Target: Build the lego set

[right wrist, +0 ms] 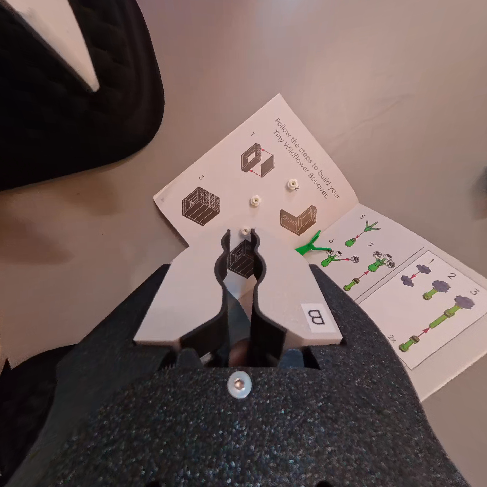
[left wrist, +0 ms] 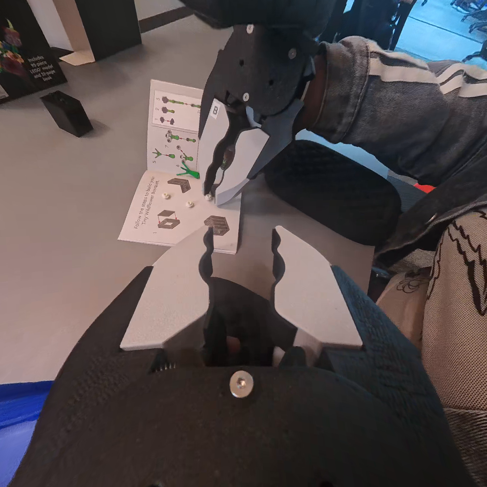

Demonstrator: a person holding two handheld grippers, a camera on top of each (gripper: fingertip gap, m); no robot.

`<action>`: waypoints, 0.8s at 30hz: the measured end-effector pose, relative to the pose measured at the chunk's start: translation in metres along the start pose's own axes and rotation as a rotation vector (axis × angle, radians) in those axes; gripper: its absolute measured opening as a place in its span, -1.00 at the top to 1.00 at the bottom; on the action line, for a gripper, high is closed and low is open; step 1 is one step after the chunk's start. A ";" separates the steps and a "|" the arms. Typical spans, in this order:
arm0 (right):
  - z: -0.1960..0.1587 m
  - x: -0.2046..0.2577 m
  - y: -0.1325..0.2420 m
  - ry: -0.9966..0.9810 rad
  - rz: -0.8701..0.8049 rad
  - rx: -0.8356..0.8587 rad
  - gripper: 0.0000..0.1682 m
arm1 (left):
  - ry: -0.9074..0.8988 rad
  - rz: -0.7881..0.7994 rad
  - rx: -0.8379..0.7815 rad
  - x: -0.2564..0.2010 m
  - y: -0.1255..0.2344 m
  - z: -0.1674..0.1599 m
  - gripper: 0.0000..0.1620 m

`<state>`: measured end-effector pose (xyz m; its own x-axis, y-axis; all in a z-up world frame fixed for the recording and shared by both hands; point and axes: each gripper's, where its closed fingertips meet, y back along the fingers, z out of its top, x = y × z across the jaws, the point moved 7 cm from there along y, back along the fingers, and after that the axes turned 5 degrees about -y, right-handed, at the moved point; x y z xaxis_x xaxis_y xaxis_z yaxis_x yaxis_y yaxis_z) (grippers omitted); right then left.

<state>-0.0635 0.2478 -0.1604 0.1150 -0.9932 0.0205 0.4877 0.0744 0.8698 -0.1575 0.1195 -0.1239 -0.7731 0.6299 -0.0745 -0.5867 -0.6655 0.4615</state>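
Note:
An open instruction booklet [left wrist: 147,216] lies on the grey table [left wrist: 66,197]; it also shows in the right wrist view [right wrist: 224,171]. Three small white round pieces rest on its page. My right gripper [right wrist: 240,232] points down with its tips narrowly apart around the nearest white piece [right wrist: 245,231], with a gap left on one side. From the left wrist view, the right gripper [left wrist: 210,193] stands over that piece [left wrist: 209,197]. The two other white pieces [right wrist: 255,200] [right wrist: 292,183] lie free. A green branched stem piece [right wrist: 312,246] lies at the booklet's fold. My left gripper [left wrist: 242,232] is open and empty, hovering near the booklet's edge.
A small black block [left wrist: 66,113] stands on the table at the far left. A dark product box [left wrist: 26,63] is behind it. A black chair seat [left wrist: 329,189] sits past the table edge. A person's denim sleeve [left wrist: 395,92] holds the right gripper. One gripper's finger ends stand about 10 cm off the other's. My right tips are roughly 4 cm from the green branched stem piece [right wrist: 312,246]. It turns up in the left wrist view [left wrist: 188,171] as well.

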 end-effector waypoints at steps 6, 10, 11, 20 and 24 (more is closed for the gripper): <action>-0.003 -0.001 0.003 -0.011 0.010 0.001 0.79 | -0.016 -0.013 -0.002 0.001 -0.002 0.000 0.48; -0.004 -0.004 0.004 -0.023 0.015 -0.017 0.78 | -0.013 -0.020 -0.008 -0.001 -0.002 0.000 0.47; -0.004 -0.005 0.005 -0.020 0.006 -0.020 0.78 | -0.014 -0.021 -0.006 -0.001 -0.002 -0.001 0.47; 0.001 0.006 0.016 0.111 0.008 -0.099 0.97 | 0.005 -0.028 -0.007 0.000 -0.006 -0.006 0.47; -0.001 0.008 0.006 0.119 -0.048 -0.125 0.91 | -0.006 -0.038 -0.012 -0.001 -0.010 -0.007 0.48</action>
<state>-0.0590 0.2404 -0.1555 0.1874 -0.9786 -0.0845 0.5984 0.0455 0.7999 -0.1521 0.1226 -0.1345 -0.7489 0.6570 -0.0860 -0.6182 -0.6461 0.4475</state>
